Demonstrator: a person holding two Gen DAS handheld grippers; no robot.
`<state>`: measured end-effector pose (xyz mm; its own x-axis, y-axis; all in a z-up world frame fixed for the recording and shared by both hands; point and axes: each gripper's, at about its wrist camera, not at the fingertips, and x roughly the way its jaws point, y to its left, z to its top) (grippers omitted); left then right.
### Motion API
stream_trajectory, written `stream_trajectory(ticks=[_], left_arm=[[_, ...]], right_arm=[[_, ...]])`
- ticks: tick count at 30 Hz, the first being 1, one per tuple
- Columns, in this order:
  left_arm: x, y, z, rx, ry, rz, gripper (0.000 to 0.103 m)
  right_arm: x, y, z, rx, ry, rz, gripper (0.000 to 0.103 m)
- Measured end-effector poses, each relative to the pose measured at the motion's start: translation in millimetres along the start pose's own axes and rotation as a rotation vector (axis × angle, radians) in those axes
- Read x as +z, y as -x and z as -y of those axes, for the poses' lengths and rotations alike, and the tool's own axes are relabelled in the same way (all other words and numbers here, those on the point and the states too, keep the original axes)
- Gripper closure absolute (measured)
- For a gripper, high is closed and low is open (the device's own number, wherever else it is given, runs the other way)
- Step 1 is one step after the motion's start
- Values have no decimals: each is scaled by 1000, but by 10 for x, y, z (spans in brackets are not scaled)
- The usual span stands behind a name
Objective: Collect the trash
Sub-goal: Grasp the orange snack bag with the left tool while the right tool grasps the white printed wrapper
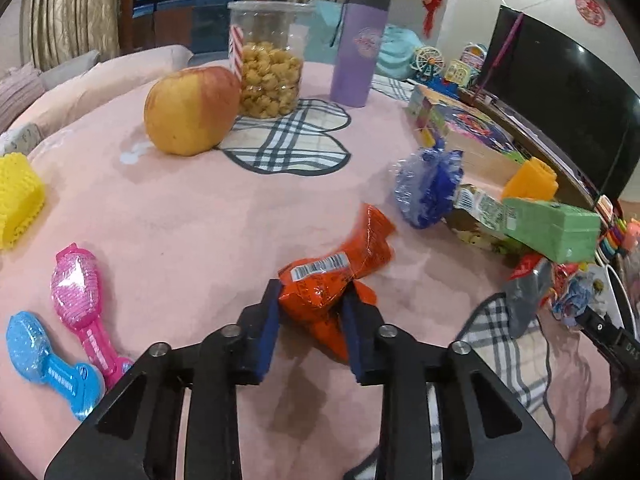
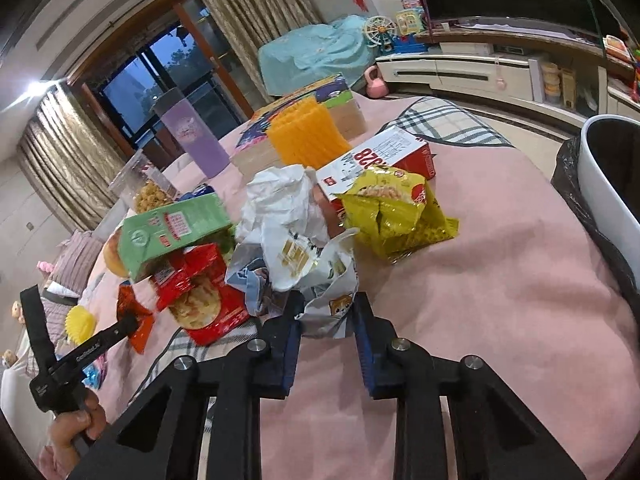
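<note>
An orange snack wrapper [image 1: 340, 272] lies on the pink tablecloth [image 1: 180, 232], and my left gripper [image 1: 311, 300] is shut on its near end, blue pads pressing both sides. In the right wrist view, my right gripper [image 2: 326, 308] is shut on a crumpled white wrapper [image 2: 320, 304] with a cat picture, at the near edge of a trash pile. That pile holds a yellow chip bag [image 2: 396, 216], a red snack bag [image 2: 200, 300], a green carton [image 2: 172, 228] and a red-and-white box [image 2: 384, 156]. A crumpled blue wrapper [image 1: 428, 188] lies further right in the left wrist view.
A white bin with a black liner [image 2: 608, 188] stands off the table's right edge. An apple [image 1: 192, 110], a snack jar [image 1: 268, 64], a purple tumbler [image 1: 360, 44], a yellow block [image 1: 18, 196] and pink [image 1: 76, 280] and blue brushes [image 1: 44, 356] sit on the cloth. A hand [image 2: 76, 428] holds the left gripper.
</note>
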<state>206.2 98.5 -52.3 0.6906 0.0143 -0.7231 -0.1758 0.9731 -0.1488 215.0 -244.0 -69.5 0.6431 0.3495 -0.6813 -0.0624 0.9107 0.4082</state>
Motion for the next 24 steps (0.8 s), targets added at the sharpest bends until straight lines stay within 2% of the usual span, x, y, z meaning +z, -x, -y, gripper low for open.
stream_trajectory(ticks=[6,13,20,24], left_arm=[[-188,163,202,-63,-8,-13,80],[-467,345,645,-175,-57,-51,80],[-523,513,1146,-285,-127,-58,80],[-555,522,1409,-323,-169,-72,80]], right_arm=[[-98,204,37,22,4,7,78],[-156,439,184,10,-15,25,78],[-179,675,344,-3,-34,56,78],[-176,799,449,-14,-47,73,78]])
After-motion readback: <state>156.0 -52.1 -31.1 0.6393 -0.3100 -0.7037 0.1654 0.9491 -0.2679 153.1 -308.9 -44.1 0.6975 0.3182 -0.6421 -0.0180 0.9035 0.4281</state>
